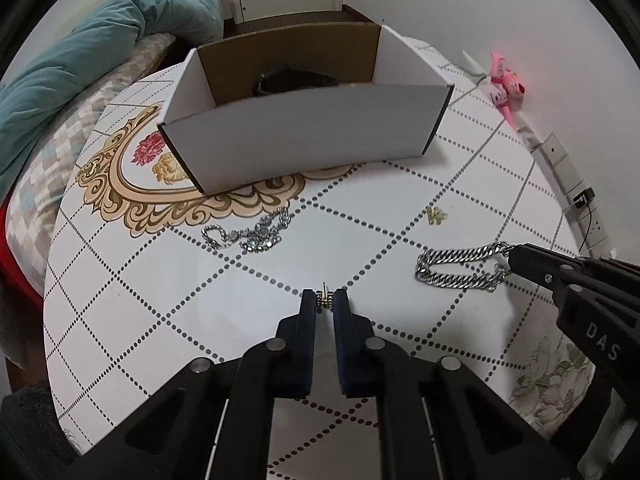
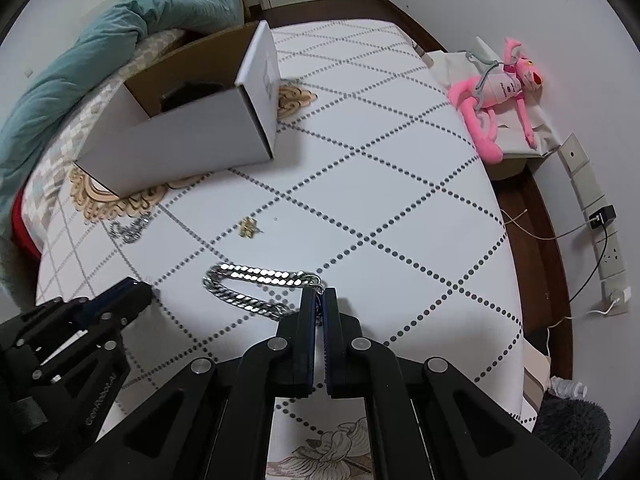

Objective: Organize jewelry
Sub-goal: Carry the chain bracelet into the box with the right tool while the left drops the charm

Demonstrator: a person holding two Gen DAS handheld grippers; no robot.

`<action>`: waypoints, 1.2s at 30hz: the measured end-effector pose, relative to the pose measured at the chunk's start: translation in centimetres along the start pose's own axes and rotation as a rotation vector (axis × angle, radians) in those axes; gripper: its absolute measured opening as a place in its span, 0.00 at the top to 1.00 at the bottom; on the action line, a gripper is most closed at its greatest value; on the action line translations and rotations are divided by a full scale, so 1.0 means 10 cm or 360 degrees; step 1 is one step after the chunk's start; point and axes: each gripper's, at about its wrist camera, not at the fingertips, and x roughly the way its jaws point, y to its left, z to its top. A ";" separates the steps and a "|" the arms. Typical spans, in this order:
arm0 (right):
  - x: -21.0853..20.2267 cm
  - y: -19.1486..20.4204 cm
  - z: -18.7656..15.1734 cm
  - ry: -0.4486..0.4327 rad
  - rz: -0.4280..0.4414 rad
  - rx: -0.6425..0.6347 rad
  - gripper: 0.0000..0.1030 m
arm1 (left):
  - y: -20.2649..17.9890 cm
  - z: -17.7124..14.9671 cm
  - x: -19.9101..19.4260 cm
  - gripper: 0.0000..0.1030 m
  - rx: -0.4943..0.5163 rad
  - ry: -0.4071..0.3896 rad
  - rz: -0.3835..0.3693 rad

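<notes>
My left gripper (image 1: 325, 300) is shut on a small gold earring (image 1: 324, 297), pinched between its pads just above the tablecloth. My right gripper (image 2: 319, 300) is shut on one end of a thick silver curb chain (image 2: 248, 284), whose loop trails to the left across the cloth; the chain (image 1: 460, 270) and the right gripper (image 1: 514, 258) also show in the left wrist view. A second gold earring (image 1: 436, 215) (image 2: 249, 227) lies loose on the table. A sparkly silver bracelet (image 1: 250, 232) (image 2: 130, 229) lies near the white cardboard box (image 1: 304, 136) (image 2: 192, 140).
The box stands open at the far side of the table (image 1: 160, 280) with something dark inside (image 1: 292, 78). A pink plush toy (image 2: 496, 96) lies to the right near the wall. A teal duvet (image 1: 80, 64) is piled on a bed on the left. Wall sockets and cables (image 2: 600, 220) run along the right.
</notes>
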 end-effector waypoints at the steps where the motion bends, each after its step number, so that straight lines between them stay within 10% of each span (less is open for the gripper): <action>1: -0.04 0.01 0.01 -0.0010 0.0018 -0.0002 0.97 | 0.01 0.01 -0.02 0.94 -0.0005 -0.0008 -0.0007; 23: -1.20 0.46 1.12 -0.0374 0.0379 -0.0114 0.97 | 0.60 1.14 -0.83 0.94 -0.0165 -0.0164 -0.0229; 36: -0.55 0.83 1.74 -0.0078 0.0547 -0.0135 0.97 | 0.99 1.59 -0.30 0.92 -0.0349 0.0174 -0.0277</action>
